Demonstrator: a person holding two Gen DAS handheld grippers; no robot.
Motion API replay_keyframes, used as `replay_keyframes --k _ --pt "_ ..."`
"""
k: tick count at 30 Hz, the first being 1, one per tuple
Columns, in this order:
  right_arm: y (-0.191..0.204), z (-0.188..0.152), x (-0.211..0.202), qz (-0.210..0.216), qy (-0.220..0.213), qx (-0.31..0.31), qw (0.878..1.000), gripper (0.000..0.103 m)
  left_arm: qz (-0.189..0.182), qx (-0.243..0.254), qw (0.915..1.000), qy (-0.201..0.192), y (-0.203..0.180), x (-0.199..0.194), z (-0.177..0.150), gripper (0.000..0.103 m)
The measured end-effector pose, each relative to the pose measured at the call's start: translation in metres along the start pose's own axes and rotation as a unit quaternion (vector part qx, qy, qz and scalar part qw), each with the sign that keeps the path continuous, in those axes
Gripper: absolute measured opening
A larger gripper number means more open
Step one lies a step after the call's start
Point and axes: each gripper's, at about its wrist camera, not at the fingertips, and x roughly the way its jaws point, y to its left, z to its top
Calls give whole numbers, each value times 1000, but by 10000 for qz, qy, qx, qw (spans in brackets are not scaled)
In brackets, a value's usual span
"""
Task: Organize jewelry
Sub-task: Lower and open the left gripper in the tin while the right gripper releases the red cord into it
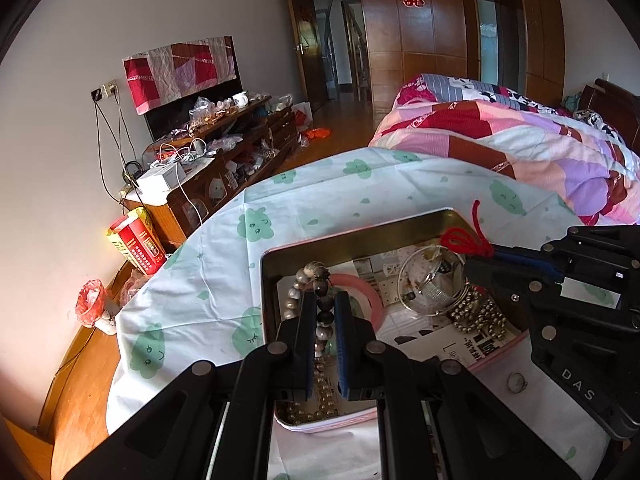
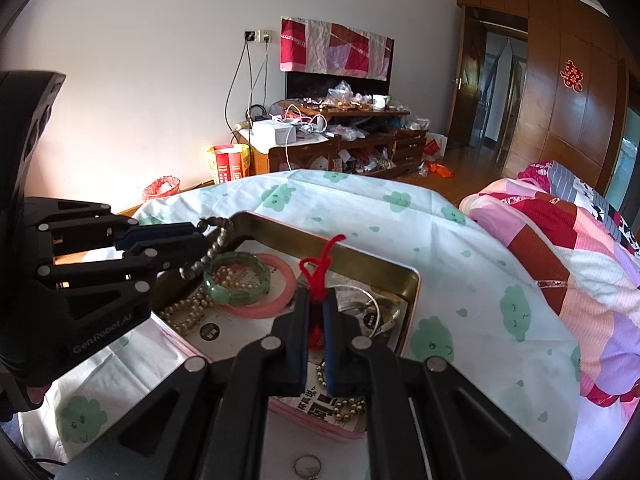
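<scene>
A pink-rimmed tin tray (image 1: 360, 226) (image 2: 372, 258) lined with newspaper sits on the cloth-covered table. My left gripper (image 1: 324, 300) (image 2: 200, 240) is shut on a dark beaded bracelet (image 1: 325, 308) (image 2: 212, 246) and holds it over the tray's left side. My right gripper (image 2: 318, 300) (image 1: 480, 258) is shut on a red knotted cord (image 2: 320, 268) (image 1: 466, 236) over the tray's right side. In the tray lie a green jade bangle (image 2: 236, 278), a pink bangle (image 2: 280, 300) (image 1: 374, 296), silver bangles (image 1: 428, 284) (image 2: 376, 312) and pearl and gold bead strands (image 1: 476, 316) (image 2: 188, 312).
A small ring (image 2: 307, 467) (image 1: 516, 382) lies on the white cloth with green prints (image 1: 312, 204) (image 2: 440, 240) in front of the tray. A bed with a patchwork quilt (image 1: 520, 140) (image 2: 580, 264) is at the right. A cluttered wooden cabinet (image 1: 224, 156) (image 2: 340, 140) stands by the far wall.
</scene>
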Motion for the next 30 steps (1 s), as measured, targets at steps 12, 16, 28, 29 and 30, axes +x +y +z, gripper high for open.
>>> replay_keyframes --k 12,16,28,29,30 --pt "-4 -11 1 -323 13 81 9994 62 352 77 9993 -94 -5 -1 -5 74" --pt "-8 -17 -7 -451 41 161 9988 64 374 -19 9993 -10 -1 -5 -10 74" --pt "1 -71 -38 -886 284 81 9956 81 670 -480 9960 341 2 -34 -70 74" --pt "5 -75 -36 -893 335 16 9954 81 669 -485 9957 418 1 -34 -76 74" --pt "8 -77 -33 -903 385 -58 9952 81 679 -471 9955 469 1 -33 -80 74"
